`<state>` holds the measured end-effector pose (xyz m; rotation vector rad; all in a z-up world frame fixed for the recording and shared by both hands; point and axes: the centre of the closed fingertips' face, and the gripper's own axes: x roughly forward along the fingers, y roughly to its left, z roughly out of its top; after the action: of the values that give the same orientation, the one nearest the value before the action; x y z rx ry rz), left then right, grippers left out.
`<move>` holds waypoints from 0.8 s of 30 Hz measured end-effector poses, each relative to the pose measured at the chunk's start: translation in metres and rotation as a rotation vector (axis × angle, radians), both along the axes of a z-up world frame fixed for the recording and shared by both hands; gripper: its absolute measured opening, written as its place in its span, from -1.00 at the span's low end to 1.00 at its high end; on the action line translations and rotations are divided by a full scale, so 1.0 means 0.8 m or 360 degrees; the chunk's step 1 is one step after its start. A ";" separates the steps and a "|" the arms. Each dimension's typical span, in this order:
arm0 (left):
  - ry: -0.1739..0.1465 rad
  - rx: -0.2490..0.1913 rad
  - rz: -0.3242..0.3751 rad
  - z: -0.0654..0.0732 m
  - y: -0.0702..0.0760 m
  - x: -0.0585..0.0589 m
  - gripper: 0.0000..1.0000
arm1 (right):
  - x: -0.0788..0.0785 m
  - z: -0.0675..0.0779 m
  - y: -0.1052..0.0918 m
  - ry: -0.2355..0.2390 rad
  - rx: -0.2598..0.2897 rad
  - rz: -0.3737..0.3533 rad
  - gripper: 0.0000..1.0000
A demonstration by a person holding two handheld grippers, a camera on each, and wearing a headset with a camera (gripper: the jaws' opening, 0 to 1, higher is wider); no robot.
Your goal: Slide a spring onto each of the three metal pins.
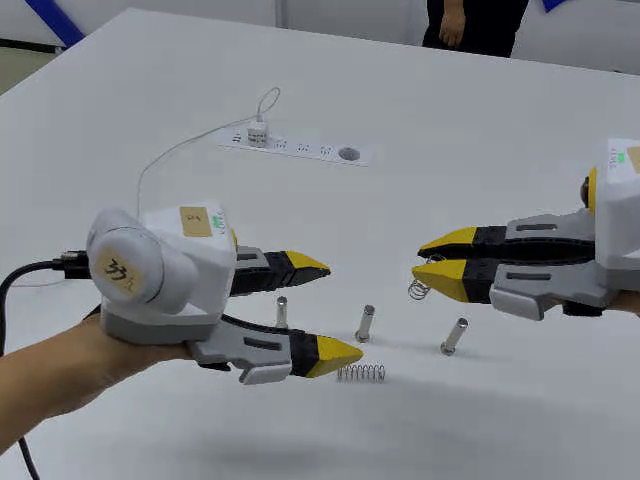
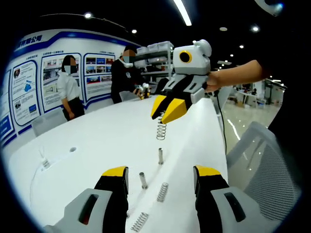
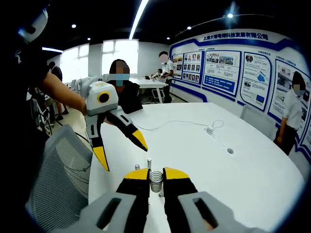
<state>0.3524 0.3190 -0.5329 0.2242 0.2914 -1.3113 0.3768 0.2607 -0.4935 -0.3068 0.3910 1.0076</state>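
Three short metal pins stand on the white table [image 1: 450,130]: one [image 1: 281,311] between my left gripper's jaws, one [image 1: 365,322] in the middle, one [image 1: 454,335] leaning at the right. My left gripper [image 1: 335,310] is open just above the table with nothing held. My right gripper [image 1: 428,259] hovers facing it, shut on a spring [image 1: 418,288] that hangs from its tips. The held spring [image 2: 161,130] dangles above a pin [image 2: 160,156]. It also sits pinched between the yellow tips in the right gripper view [image 3: 155,180]. A loose spring [image 1: 361,373] lies near the left gripper's lower jaw, and another spring [image 2: 139,221] lies closer in.
A white power strip [image 1: 295,147] with a plugged charger and cable lies further back on the table. People stand beyond the table's far edge [image 1: 470,25]. A grey mesh chair [image 3: 63,170] stands beside the table.
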 end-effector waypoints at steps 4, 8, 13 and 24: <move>0.0053 -0.0030 -0.0013 0.001 0.005 -0.002 0.30 | 0.007 -0.003 -0.015 0.0004 -0.0011 -0.0054 -0.79; 0.0047 -0.0023 0.0012 0.001 0.013 0.005 0.31 | 0.014 -0.008 -0.029 0.0012 -0.0009 -0.0113 -0.79; 0.0042 -0.0006 0.0048 -0.002 0.022 0.013 0.35 | 0.018 -0.016 -0.043 0.0024 -0.0026 -0.0168 -0.79; 0.0073 -0.0052 0.0157 0.004 0.045 0.027 0.50 | 0.027 -0.037 -0.075 0.0035 -0.0079 -0.0311 -0.79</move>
<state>0.3736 0.3549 -0.5300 0.1503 0.3157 -1.2236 0.3982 0.2006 -0.5234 -0.2963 0.4577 0.8112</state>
